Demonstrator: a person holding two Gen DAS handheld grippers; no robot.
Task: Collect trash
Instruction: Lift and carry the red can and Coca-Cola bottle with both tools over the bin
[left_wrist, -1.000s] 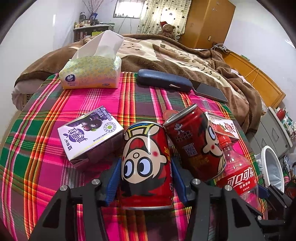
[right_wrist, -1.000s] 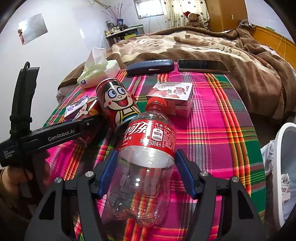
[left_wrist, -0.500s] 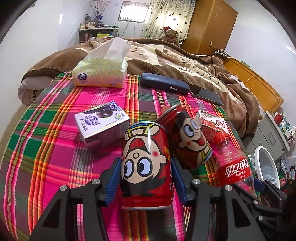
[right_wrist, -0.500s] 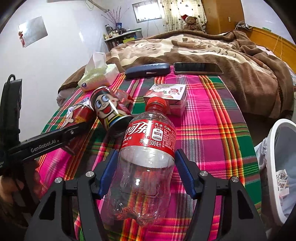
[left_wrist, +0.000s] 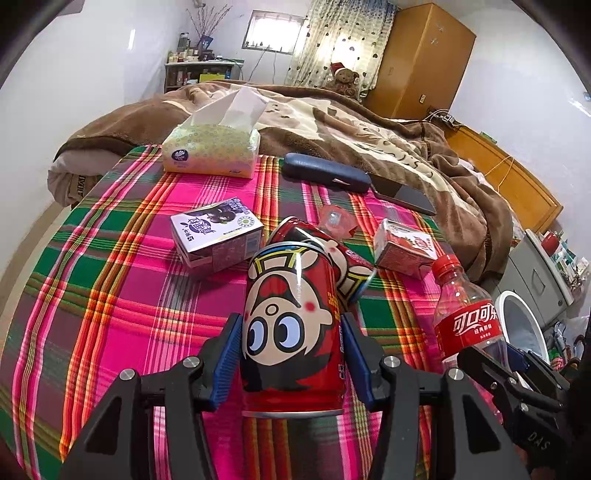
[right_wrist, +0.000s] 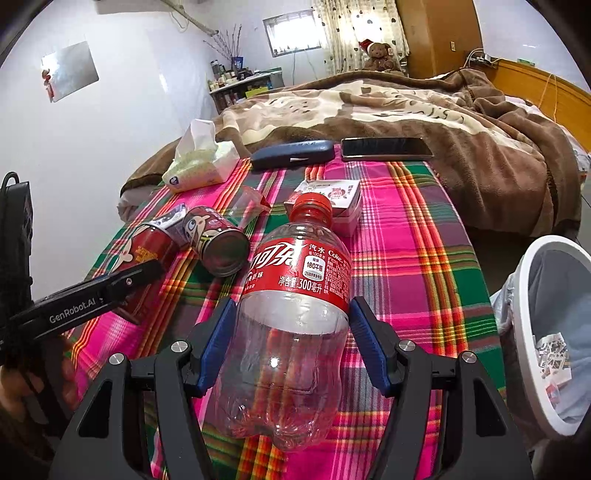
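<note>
Keeping my left hand-held gripper (left_wrist: 291, 354) clamped on the red can (left_wrist: 293, 332) and my right hand-held gripper (right_wrist: 291, 343) squeezing the empty bottle (right_wrist: 291, 325), I carry both level toward the white bin (right_wrist: 554, 354) at the frame's right edge.

the clear plastic bottle (right_wrist: 295, 314) wears a red label with white chinese script, the word "coke", "180" in a small white box and "300" along the label's lower edge. in the left wrist view the same bottle (left_wrist: 467, 321) shows large white chinese characters on its red band. the black arm of the left gripper (right_wrist: 85, 302) carries "genrobot.ai" in white. the right gripper (left_wrist: 532, 413) has faint letters "das" on its black body. the purple carton (left_wrist: 216, 234) near the middle of the plaid cloth bears white chinese characters; its small print is too fine to read.
</note>
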